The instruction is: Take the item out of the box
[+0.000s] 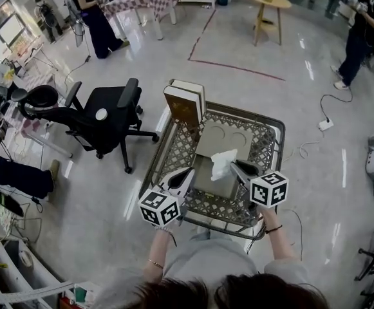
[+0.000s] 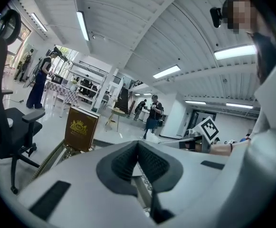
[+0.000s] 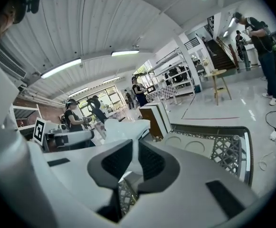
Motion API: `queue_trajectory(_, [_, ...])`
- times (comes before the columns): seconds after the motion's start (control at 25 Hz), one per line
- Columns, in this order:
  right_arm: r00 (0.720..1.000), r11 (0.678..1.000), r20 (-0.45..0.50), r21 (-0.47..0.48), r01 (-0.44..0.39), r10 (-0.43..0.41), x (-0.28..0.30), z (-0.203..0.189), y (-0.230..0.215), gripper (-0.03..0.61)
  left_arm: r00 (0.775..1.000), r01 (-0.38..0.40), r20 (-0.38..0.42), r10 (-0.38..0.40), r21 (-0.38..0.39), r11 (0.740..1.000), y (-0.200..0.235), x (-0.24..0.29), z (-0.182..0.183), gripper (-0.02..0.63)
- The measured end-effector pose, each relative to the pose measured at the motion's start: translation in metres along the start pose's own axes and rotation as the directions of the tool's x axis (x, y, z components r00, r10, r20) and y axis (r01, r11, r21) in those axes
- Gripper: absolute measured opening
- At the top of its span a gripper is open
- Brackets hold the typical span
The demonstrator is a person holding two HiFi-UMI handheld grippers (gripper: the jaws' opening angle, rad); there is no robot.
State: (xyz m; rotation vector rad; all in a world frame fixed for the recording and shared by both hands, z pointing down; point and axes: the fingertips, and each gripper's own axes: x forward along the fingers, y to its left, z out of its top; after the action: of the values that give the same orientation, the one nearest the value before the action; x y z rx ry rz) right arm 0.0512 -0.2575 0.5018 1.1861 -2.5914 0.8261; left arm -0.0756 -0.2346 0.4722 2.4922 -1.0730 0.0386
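Noted right gripper (image 1: 233, 165) clamped on white tissue (image 1: 223, 161), held over middle of lattice box (image 1: 279, 129). Noted left gripper (image 1: 190, 170) near tissue, jaws together, nothing between. Recorded brown book (image 1: 182, 106) upright at box's far left corner.

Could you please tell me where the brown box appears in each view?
Head view: the brown box stands upright at the lattice basket's far left corner.
Left gripper view: the brown box is left of centre.
Right gripper view: the brown box is near the centre.
Shared landmark: the lattice basket.
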Motion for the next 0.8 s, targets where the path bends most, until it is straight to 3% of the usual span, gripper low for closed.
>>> queue_trajectory(0.2, [0.996, 0.999, 0.084, -0.031, -0.014, 0.016, -0.014, 0.026, 0.014, 0.058, 0.999, 0.010, 0.049, -0.011, 0.012, 1.000, -0.006, -0.011, 0.023, 0.017])
queue_trajectory(0.8, [0.958, 0.989, 0.283, -0.147, -0.001, 0.043, -0.059, 0.100, 0.032, 0.058, 0.985, 0.029, 0.162, -0.054, 0.153, 0.988, -0.022, -0.027, 0.093, 0.017])
